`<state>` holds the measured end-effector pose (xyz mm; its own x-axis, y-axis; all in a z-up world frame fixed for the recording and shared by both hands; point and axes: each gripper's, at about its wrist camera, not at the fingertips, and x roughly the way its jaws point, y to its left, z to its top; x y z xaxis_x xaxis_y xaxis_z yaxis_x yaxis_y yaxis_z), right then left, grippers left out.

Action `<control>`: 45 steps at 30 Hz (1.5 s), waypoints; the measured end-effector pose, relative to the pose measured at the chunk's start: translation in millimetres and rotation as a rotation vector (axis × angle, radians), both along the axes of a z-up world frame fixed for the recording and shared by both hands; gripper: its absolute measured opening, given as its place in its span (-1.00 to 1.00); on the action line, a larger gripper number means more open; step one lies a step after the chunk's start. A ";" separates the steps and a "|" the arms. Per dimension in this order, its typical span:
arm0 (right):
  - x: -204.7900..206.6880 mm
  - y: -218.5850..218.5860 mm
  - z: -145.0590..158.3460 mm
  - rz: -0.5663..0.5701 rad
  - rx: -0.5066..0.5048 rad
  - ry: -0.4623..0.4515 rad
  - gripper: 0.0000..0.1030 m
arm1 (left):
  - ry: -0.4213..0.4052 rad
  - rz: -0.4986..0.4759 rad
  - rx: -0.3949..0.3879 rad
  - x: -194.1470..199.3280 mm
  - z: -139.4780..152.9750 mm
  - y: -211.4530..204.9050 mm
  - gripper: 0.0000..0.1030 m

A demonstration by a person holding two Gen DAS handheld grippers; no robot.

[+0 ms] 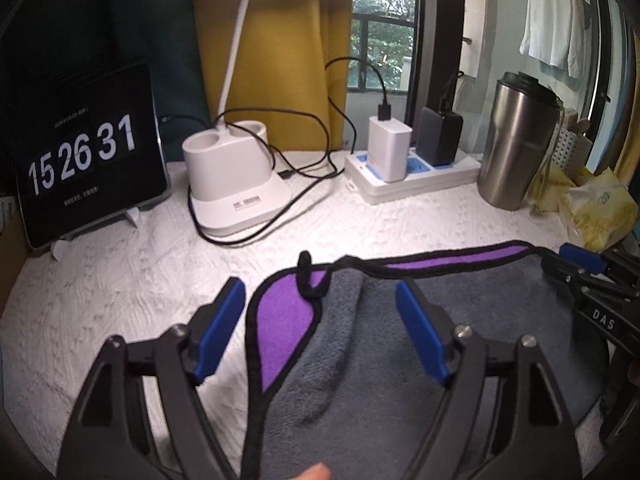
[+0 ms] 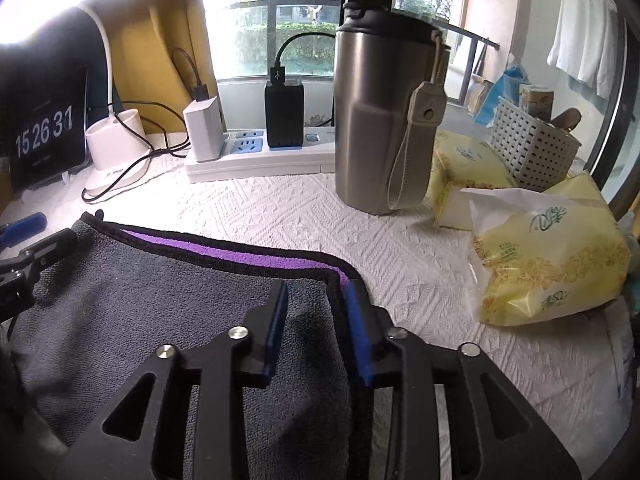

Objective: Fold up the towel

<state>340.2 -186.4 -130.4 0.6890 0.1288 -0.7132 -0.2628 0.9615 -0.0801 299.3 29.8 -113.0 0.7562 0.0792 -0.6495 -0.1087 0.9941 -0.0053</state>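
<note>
A grey towel (image 1: 380, 360) with a purple underside and black trim lies folded over on the white quilted table cover (image 1: 120, 280). It also shows in the right wrist view (image 2: 160, 300). My left gripper (image 1: 320, 312) is open above the towel's left folded corner, its blue pads on either side of the black hanging loop (image 1: 308, 276). My right gripper (image 2: 316, 320) has its blue pads narrowly apart around a raised fold at the towel's far right corner. The right gripper also shows at the right edge of the left wrist view (image 1: 580, 264).
At the back stand a tablet clock (image 1: 88, 152), a white lamp base (image 1: 236, 168) with black cables, a power strip (image 1: 412, 172) with chargers and a steel tumbler (image 2: 380, 112). Yellow tissue packs (image 2: 548, 264) and a white basket (image 2: 532, 144) sit at the right.
</note>
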 end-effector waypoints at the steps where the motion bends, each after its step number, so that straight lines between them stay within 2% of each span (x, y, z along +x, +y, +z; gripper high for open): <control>1: -1.8 -0.8 1.7 -0.002 0.000 -0.005 -0.26 | -0.006 0.000 0.001 -2.7 2.4 -0.2 0.58; 12: -33.4 -0.6 24.6 0.009 0.016 -0.053 -0.22 | -0.060 -0.035 -0.010 -37.8 24.6 -6.8 0.67; 32: -90.4 0.9 51.6 0.024 0.037 -0.118 -0.22 | -0.147 -0.104 -0.042 -101.8 51.4 -16.8 0.69; 40: -114.8 1.9 62.6 0.031 0.046 -0.149 -0.22 | -0.195 -0.104 -0.058 -127.0 61.5 -15.1 0.69; 45: -128.9 3.7 66.3 0.040 0.047 -0.163 -0.22 | -0.222 -0.095 -0.040 -142.7 66.7 -18.0 0.69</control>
